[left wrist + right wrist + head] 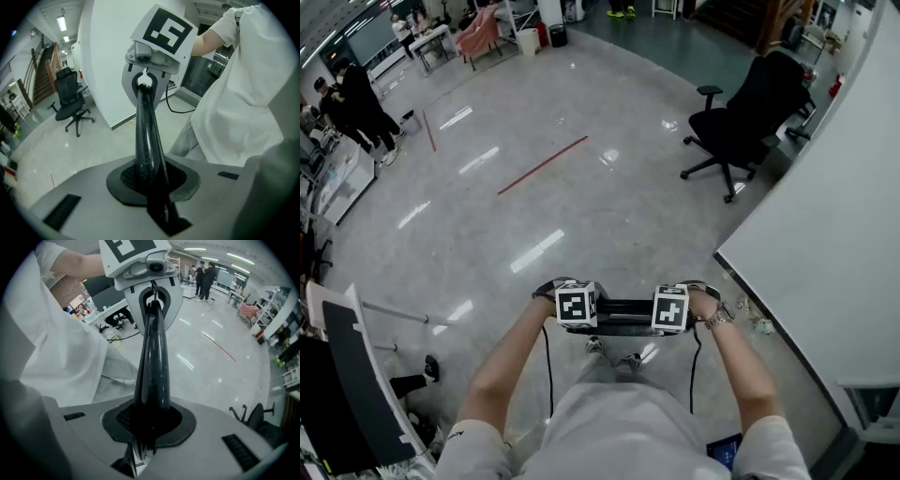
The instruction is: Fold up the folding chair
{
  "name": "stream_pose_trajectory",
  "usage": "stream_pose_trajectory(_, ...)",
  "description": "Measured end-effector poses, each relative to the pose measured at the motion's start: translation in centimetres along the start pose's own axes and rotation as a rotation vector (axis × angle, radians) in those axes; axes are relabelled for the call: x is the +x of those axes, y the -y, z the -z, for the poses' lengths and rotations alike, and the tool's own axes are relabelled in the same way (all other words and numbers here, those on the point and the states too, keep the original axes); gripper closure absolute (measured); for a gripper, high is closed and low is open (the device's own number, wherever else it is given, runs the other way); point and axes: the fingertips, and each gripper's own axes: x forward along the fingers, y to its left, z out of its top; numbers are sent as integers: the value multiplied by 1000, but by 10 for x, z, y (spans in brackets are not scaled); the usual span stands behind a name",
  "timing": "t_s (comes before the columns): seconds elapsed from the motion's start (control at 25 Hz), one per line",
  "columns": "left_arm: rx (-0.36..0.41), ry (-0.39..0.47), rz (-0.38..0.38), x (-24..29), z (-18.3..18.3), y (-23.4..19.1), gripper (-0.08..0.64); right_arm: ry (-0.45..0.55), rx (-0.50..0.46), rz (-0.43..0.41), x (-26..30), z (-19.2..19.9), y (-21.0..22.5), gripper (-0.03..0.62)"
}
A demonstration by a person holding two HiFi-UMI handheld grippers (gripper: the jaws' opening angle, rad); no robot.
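Seen from above in the head view, the folding chair shows only as a black tube [623, 317] that runs level in front of my waist. My left gripper [577, 311] is shut on its left end and my right gripper [671, 313] on its right end. In the left gripper view the black tube [146, 136] rises from my left gripper [152, 187] to the right gripper [147, 82] at its far end. The right gripper view mirrors this. There the tube [152, 366] runs from my right gripper [149, 425] up to the left gripper [152, 294]. The rest of the chair is hidden below.
A black office chair [745, 122] stands at the upper right, beside a white partition [825, 234]. A red line [542, 165] crosses the glossy grey floor [581, 216]. People [356, 103] stand at the far left. A white-framed dark panel [356, 375] is at my lower left.
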Motion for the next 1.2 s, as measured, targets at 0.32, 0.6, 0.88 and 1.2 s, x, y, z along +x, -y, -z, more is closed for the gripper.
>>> stream_pose_trajectory(0.32,258,-48,150,53,-84,-11,494,23,305,49,-13,96,-29,531)
stream_pose_trajectory(0.6,474,-76,282,88,-140,-14,494,48,553,88,-18,152,-54,531)
stream_pose_trajectory(0.88,635,-104,381,110,-186,-17,494,78,739,108,-27,192,-70,531)
stream_pose_trajectory(1.2,740,-111,450,111,-207,-36,494,100,856,129,-34,204,-60,531)
